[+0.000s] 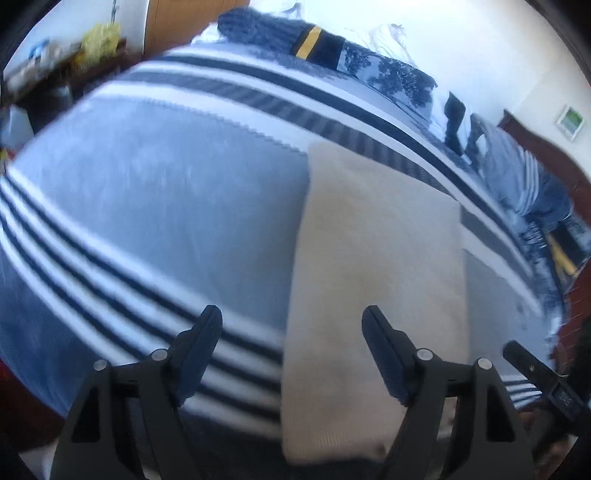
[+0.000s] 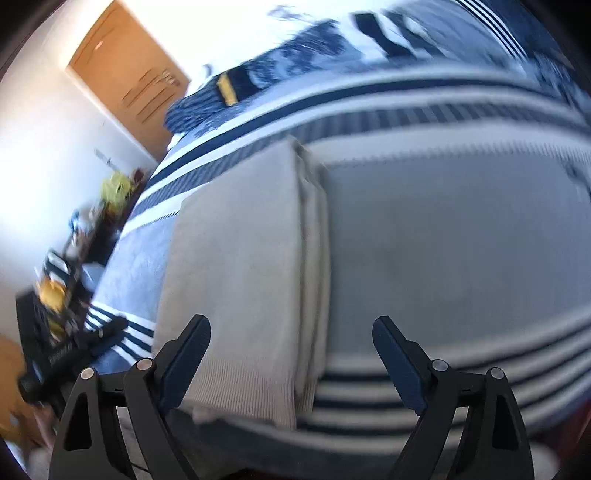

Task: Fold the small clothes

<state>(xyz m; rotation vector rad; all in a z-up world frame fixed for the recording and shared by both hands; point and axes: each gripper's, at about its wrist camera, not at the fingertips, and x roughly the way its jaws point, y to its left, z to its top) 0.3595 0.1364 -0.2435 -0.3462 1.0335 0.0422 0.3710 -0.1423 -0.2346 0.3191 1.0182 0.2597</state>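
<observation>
Right wrist | folded cloth [image 2: 240,266] layered edge, seemingly; left: hidden

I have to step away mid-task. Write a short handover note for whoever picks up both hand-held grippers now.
Left hand-held gripper: open, nothing held, above the bed.
Right hand-held gripper: open, nothing held.
Cream garment: lies folded in a narrow strip on the striped blanket, layered edges along one side.
Done: lengthwise folds.
Left: probably fold it shorter, then set it aside. A dark blue pile lies at the far edge; whether it needs folding is unclear.

garment: cream knit [image 2: 236,266] | state: folded, layered long rectangle | lies: flat on striped blanket [image 2: 443,240]
</observation>
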